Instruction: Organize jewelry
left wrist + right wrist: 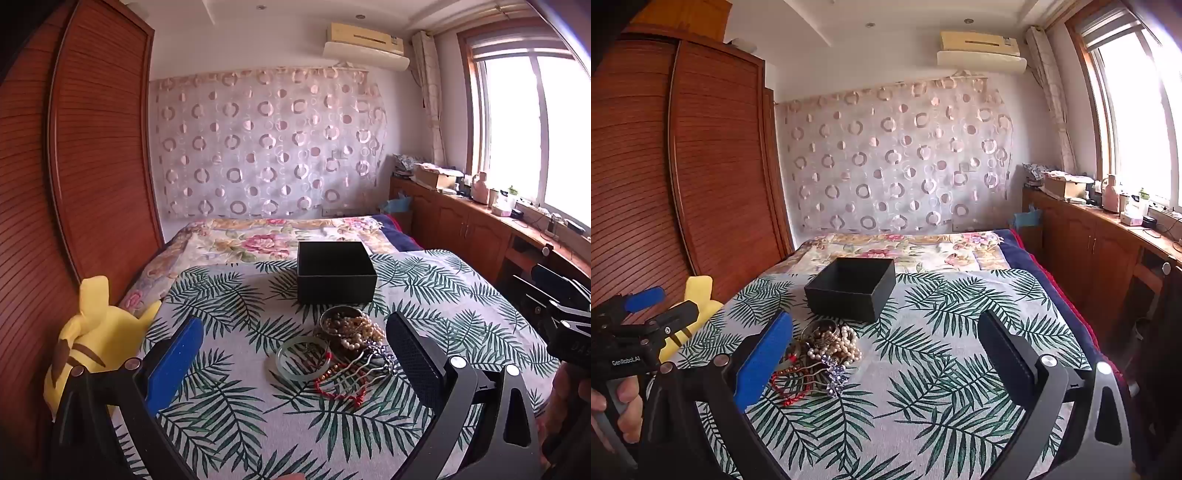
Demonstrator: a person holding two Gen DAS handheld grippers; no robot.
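Leaf-print cloth point(229, 398) — jewelry heap point(347, 350) | black box point(334, 273) (lidless) | both grippers agape

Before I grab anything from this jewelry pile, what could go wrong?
1. The pile is tangled: pearl strand, red bracelet and hairpin overlap, so lifting one may drag the others along.
2. The jade bangle is smooth and hard; it may slip from the pads.
3. The box sits behind the pile, so a dangling strand could catch on its rim. Both the left gripper and right gripper are open.
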